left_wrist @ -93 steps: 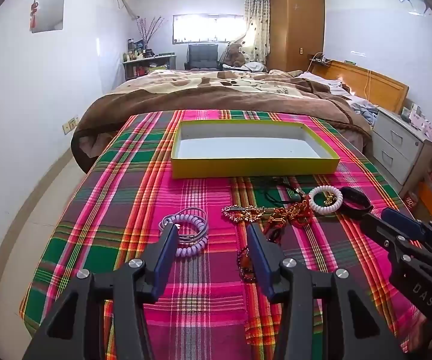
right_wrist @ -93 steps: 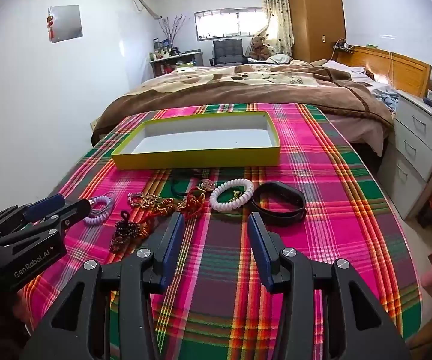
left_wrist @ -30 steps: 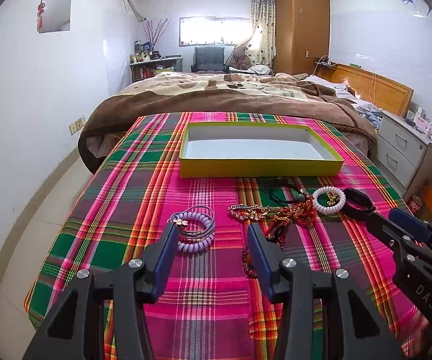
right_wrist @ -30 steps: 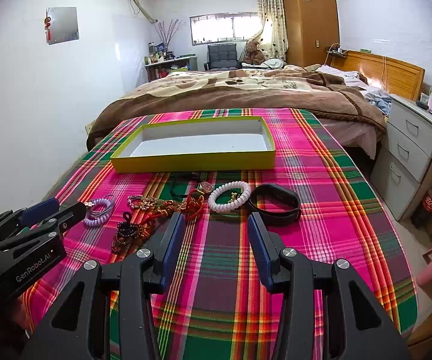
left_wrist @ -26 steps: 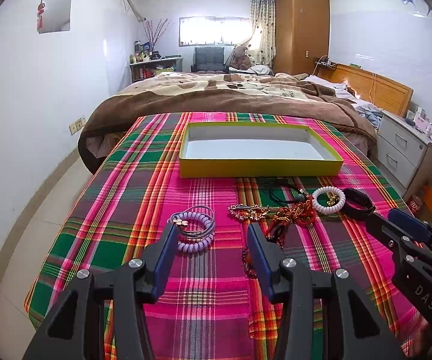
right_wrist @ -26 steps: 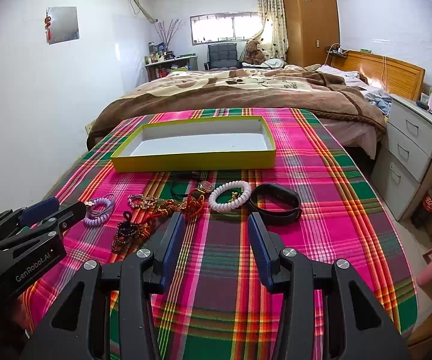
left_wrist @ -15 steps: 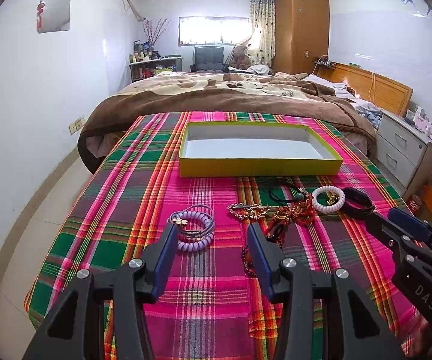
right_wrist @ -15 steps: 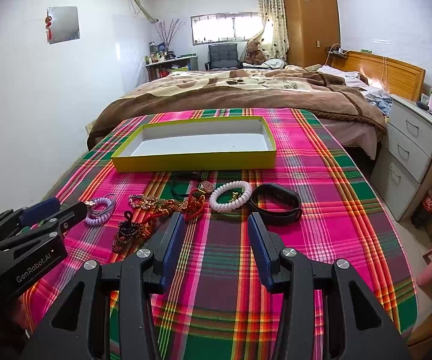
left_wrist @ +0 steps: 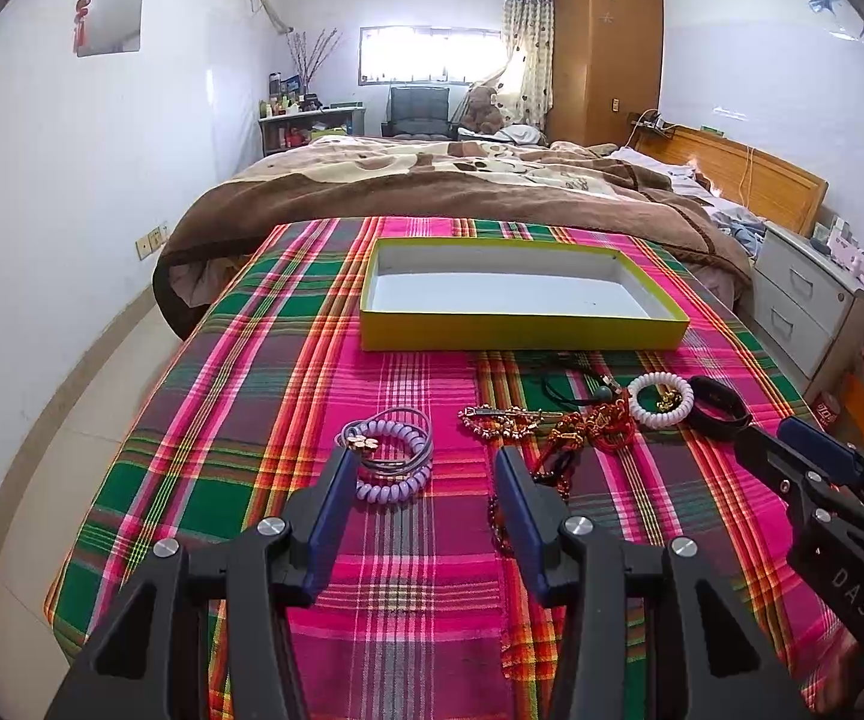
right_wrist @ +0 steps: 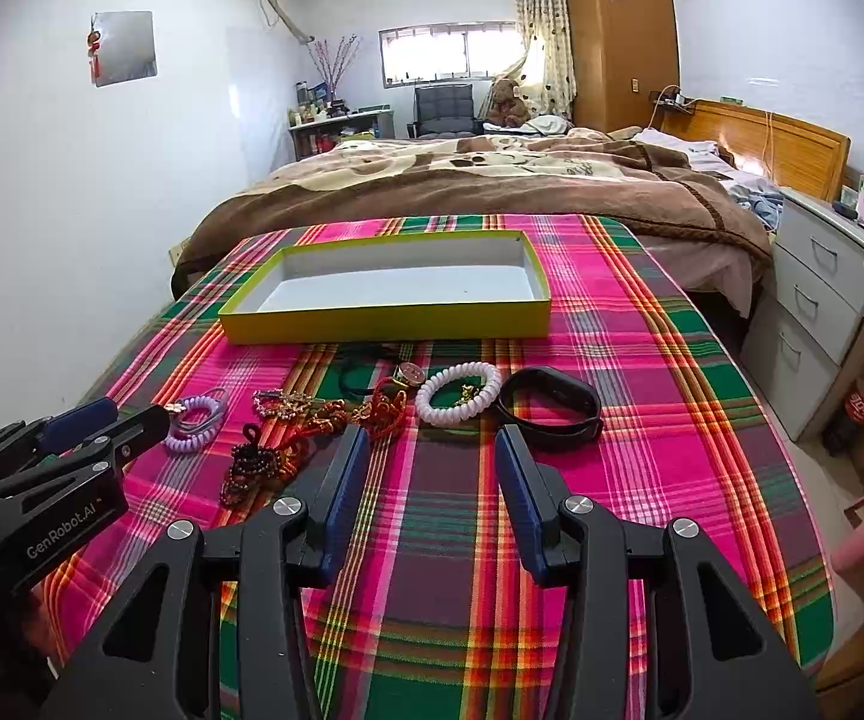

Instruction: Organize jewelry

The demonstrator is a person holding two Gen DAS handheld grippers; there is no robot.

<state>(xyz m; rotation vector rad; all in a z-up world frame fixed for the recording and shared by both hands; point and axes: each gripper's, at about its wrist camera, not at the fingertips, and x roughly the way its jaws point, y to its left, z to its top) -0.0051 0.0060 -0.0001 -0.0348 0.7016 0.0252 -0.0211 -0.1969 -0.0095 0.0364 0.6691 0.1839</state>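
- The left hand-held gripper (left_wrist: 423, 468) hangs above the plaid-covered surface (left_wrist: 240, 396) with its jaws apart and nothing between them; it looks lined up over the purple coil bracelet (left_wrist: 389, 457), probably the first piece to take.
- The right hand-held gripper (right_wrist: 429, 450) also has its jaws wide apart and empty, just short of the white coil bracelet (right_wrist: 459, 393) and the black band (right_wrist: 552, 402).
- The jewelry lies loose in a row near the front edge, with the red beaded tangle (right_wrist: 324, 426) in the middle.
- The yellow tray (right_wrist: 384, 324) sits empty beyond the row, open side up, seemingly the place for everything; nothing is sorted yet.
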